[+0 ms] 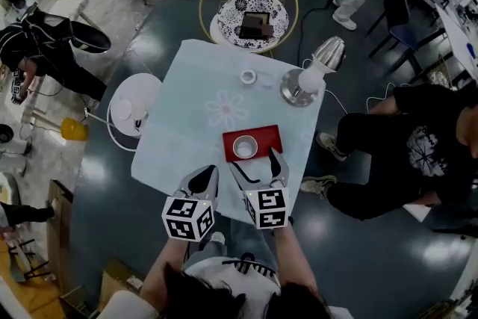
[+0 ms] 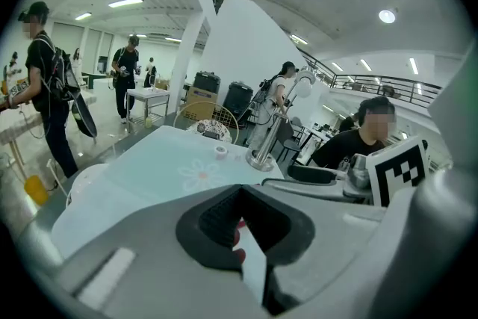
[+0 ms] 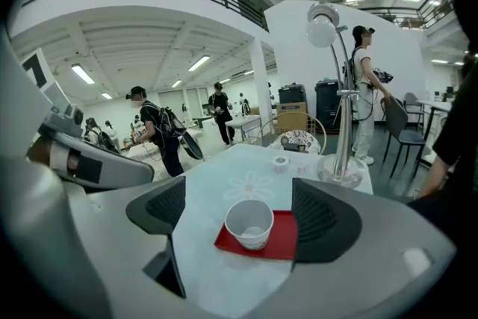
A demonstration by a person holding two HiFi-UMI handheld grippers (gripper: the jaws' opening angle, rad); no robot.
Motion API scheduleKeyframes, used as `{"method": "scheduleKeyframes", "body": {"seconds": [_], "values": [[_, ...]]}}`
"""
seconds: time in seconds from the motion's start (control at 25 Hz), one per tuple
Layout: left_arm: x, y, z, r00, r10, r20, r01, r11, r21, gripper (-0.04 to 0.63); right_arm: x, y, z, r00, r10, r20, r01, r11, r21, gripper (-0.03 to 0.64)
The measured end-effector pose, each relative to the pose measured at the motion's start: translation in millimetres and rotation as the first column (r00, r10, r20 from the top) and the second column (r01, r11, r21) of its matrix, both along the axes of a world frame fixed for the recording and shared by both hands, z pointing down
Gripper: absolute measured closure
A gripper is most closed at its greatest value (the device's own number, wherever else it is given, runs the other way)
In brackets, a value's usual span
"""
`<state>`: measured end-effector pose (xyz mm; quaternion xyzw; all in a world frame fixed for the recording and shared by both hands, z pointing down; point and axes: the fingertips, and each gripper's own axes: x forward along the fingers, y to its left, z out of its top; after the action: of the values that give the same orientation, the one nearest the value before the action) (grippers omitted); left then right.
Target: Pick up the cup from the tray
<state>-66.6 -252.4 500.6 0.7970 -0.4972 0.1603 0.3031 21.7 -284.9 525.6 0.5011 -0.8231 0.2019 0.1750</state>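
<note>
A white paper cup (image 1: 244, 147) stands upright on a small red tray (image 1: 261, 137) near the front edge of the pale blue table (image 1: 202, 93). My right gripper (image 1: 258, 166) is open just in front of the tray, jaws spread wider than the cup and apart from it. In the right gripper view the cup (image 3: 249, 223) and the tray (image 3: 282, 240) sit ahead between the two dark pads, and that gripper (image 3: 240, 211) holds nothing. My left gripper (image 1: 202, 181) hovers at the table's front edge, left of the tray, and is shut on nothing (image 2: 243, 234).
A silver desk lamp (image 1: 308, 77) stands at the table's back right, a small tape roll (image 1: 248, 76) beside it. Beyond the table is a wire chair with a patterned cushion (image 1: 252, 13). A white stool (image 1: 133, 105) is at the left; a seated person (image 1: 418, 146) is at the right.
</note>
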Motion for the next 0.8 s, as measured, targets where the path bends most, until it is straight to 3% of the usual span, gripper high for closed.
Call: {"method": "scheduleKeyframes", "body": {"seconds": [0.8], "values": [[-0.8,-31.5,58.5,0.998,-0.040,0.048,0.044,0.995,-0.090,0.595,-16.1,-32.8,97.4,0.997,-0.072,-0.037,0.065,0.984,-0.166,0.160]]}}
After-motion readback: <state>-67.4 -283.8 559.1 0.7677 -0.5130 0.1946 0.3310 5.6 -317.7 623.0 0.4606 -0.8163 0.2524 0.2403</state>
